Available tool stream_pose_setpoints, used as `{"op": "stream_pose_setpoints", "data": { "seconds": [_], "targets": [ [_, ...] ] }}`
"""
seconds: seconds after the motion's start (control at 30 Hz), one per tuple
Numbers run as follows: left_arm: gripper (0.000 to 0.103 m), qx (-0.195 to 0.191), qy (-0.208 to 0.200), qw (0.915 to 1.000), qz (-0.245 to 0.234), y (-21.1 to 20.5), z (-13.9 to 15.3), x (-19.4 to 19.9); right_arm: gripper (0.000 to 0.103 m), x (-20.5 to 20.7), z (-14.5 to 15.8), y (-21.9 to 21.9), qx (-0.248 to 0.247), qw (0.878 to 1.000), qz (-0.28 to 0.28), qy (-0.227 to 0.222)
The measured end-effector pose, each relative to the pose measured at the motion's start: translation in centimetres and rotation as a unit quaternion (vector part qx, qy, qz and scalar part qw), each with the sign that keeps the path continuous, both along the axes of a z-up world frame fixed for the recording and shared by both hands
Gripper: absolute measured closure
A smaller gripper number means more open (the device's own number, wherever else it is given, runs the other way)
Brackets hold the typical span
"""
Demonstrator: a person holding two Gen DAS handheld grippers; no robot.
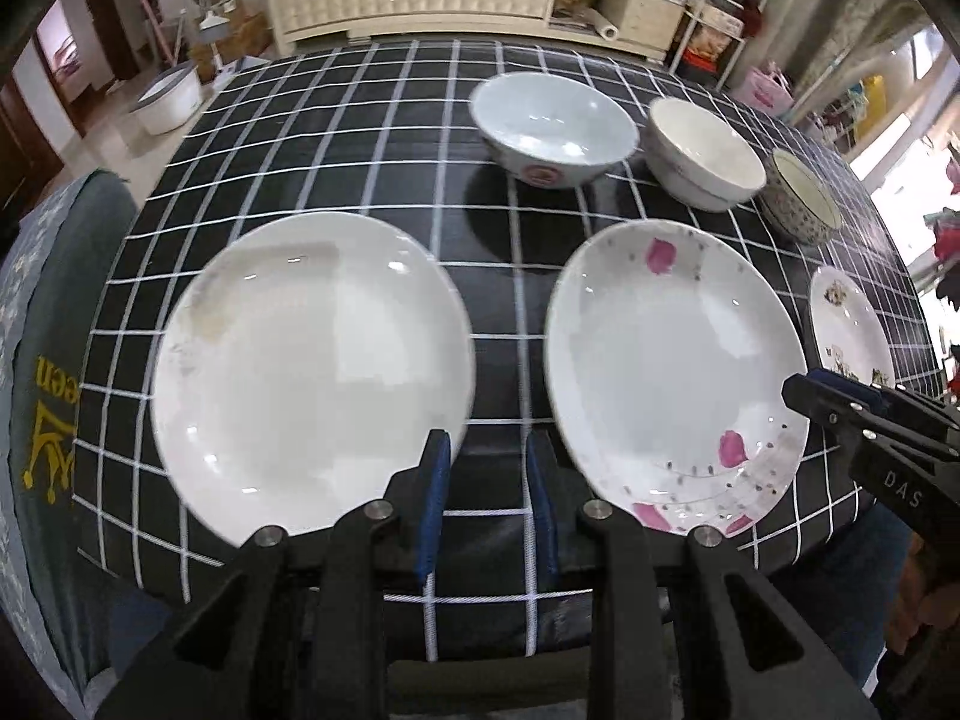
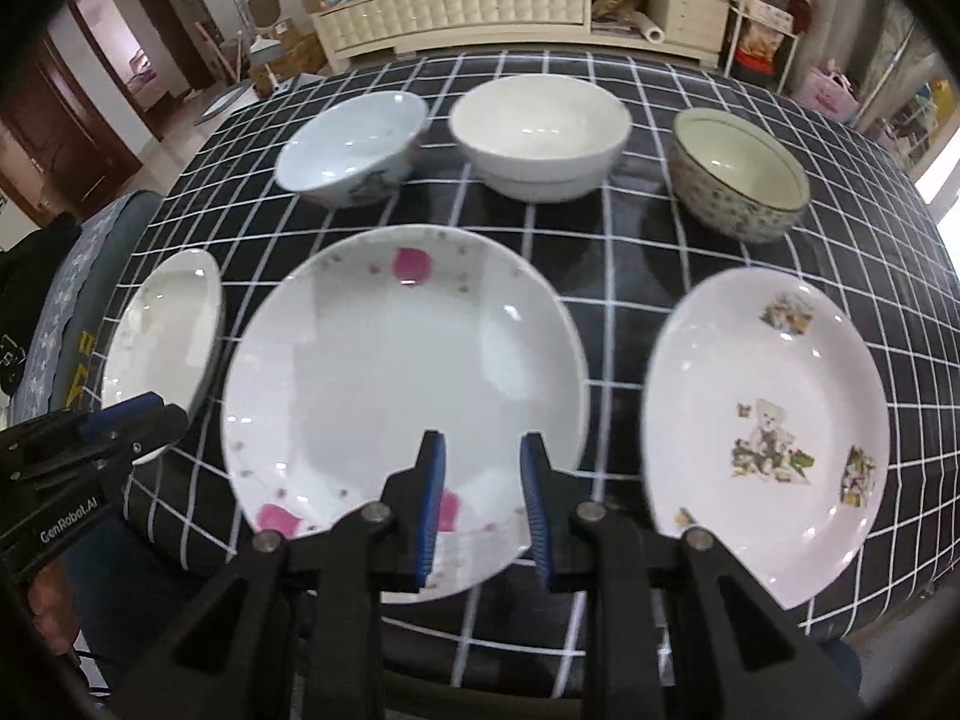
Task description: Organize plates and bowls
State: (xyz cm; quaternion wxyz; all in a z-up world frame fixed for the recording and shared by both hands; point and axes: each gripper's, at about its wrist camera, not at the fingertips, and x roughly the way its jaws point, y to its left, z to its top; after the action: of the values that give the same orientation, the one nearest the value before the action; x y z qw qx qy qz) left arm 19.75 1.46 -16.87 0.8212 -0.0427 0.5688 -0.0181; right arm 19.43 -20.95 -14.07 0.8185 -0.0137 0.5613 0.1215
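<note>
The table [image 2: 660, 252] wears a black cloth with white squares, and three plates and three bowls sit on it, all apart from each other. Nothing is stacked yet, so this looks like the very start of the job: both tools hang above the near edge and no dish is picked.

Take the pink-flower plate [image 2: 402, 396] as the middle mark. The plain white plate [image 1: 312, 372] lies to its left. The teddy-bear plate [image 2: 762, 420] lies to its right. Behind it stand the bowls in a row: the pale blue bowl [image 2: 354, 150] to the back left, the white bowl [image 2: 540, 138] straight behind, and the speckled bowl [image 2: 738, 180] to the back right.

The right gripper [image 2: 483, 504] hovers over the near rim of the pink-flower plate. Its fingers are narrow with a small gap, and nothing is between them. The left gripper [image 1: 489, 504] hangs over the bare cloth between the plain white plate and the pink-flower plate, fingers also narrow and empty.

Next, I think a gripper must go down to a plate rim, open a bit more, pinch the rim, and lift that plate onto another one.

The left view shows the plain white plate whole, but only a slice of the teddy-bear plate. The right view shows the teddy-bear plate whole, with its pictures, and all three bowls clearly, but only a slice of the plain white plate.
</note>
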Motion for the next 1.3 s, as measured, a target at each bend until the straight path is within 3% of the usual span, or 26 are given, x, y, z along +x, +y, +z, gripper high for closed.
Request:
{"op": "stream_pose_setpoints", "data": {
  "seconds": [0.53,1.3],
  "targets": [
    [0.079,-0.016,0.036,0.9988,-0.027,-3.4,-4.0,3.4,0.073,2.1,-1.8,-3.1,0.015,1.0,-0.016,0.01],
    [0.079,-0.029,0.033,0.9985,-0.033,-3.6,-5.3,4.2,0.073,2.8,-4.1,-2.3,0.008,0.999,0.001,0.036]
  ]
}}
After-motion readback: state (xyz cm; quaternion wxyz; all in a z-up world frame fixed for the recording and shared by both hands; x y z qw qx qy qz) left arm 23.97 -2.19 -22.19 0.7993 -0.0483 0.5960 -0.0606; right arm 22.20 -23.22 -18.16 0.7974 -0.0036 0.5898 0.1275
